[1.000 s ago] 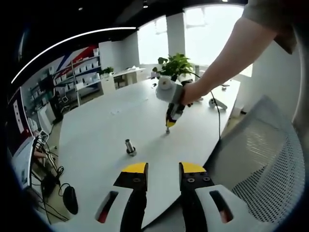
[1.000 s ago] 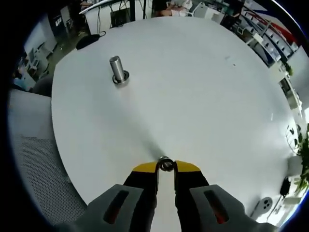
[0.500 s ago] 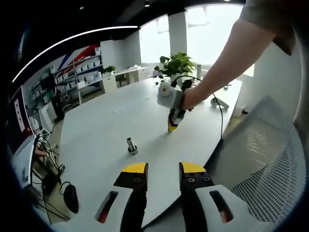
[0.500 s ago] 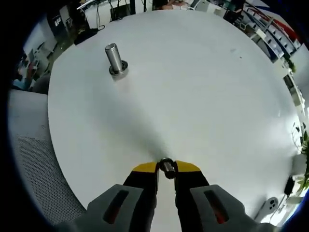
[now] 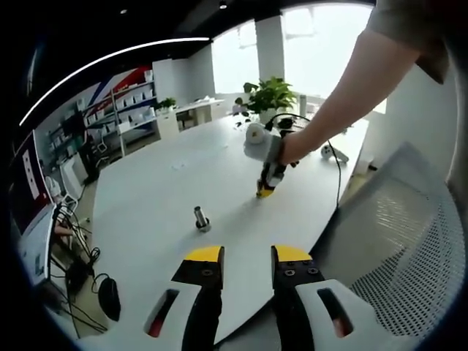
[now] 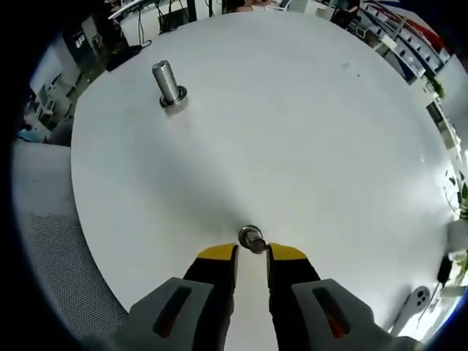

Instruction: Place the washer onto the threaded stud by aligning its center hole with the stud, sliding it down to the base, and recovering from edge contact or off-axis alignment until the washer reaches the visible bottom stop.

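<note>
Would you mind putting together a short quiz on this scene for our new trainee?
1. True or false: the washer already sits on the threaded stud.
2. On the white table, the stud is: A upright; B lying flat; C leaning on a wall.
3. Fill in: the left tool has ___ between its jaws.
Key: 1 false; 2 A; 3 nothing.

Threaded stud [image 6: 169, 84]: silver metal, upright on flanged base, on white desk [image 6: 307, 146]. Washer [image 6: 252, 239]: small metal ring, on desk, well apart from stud.
</note>
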Action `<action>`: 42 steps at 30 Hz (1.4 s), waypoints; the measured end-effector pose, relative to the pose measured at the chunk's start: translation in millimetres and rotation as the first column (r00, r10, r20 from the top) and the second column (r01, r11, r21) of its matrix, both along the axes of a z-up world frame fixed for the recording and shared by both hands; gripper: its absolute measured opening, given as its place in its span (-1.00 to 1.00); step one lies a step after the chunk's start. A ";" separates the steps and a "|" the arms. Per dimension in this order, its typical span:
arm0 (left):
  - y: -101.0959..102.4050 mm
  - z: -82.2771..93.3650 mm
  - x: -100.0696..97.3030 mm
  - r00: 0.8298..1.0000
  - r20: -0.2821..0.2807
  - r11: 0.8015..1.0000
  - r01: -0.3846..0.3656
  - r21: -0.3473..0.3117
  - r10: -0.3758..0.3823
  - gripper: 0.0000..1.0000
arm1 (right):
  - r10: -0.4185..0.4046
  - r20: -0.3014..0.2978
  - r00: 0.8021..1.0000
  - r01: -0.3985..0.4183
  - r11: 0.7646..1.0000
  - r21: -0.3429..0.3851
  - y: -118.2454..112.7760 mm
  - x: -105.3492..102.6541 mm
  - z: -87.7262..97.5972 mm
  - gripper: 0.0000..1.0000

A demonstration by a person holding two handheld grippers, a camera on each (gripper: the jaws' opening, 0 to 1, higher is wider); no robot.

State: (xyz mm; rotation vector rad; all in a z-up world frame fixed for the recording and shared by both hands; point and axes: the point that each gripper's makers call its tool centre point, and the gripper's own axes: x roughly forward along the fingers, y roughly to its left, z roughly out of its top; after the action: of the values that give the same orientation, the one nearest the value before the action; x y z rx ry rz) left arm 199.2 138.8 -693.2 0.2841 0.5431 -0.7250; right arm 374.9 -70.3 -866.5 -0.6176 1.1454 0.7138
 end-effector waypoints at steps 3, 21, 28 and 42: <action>1.4 -0.2 0.9 1.000 0.000 1.000 -0.008 0.001 0.008 -0.52 | -0.003 0.015 1.000 0.003 1.000 0.012 -2.4 -0.5 5.9 -0.63; 1.5 0.8 2.6 1.000 0.003 1.000 -0.011 -0.005 0.011 -0.51 | -0.075 0.168 0.983 0.046 0.984 0.173 -4.3 -10.5 62.3 -0.63; 1.1 2.3 2.5 1.000 0.005 1.000 -0.010 -0.015 0.010 -0.51 | -0.065 0.229 0.971 0.023 0.983 0.180 -8.0 -22.1 84.2 -0.63; 3.9 4.0 4.3 0.999 0.018 0.999 -0.030 -0.014 0.030 -0.51 | -0.205 0.323 0.924 0.070 0.921 0.384 -4.9 -59.5 141.4 -0.63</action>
State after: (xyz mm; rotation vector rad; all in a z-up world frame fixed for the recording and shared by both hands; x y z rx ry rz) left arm 203.5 142.7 -689.2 0.2693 0.5236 -0.6963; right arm 315.4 -75.2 -725.1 -0.3241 0.6844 0.6386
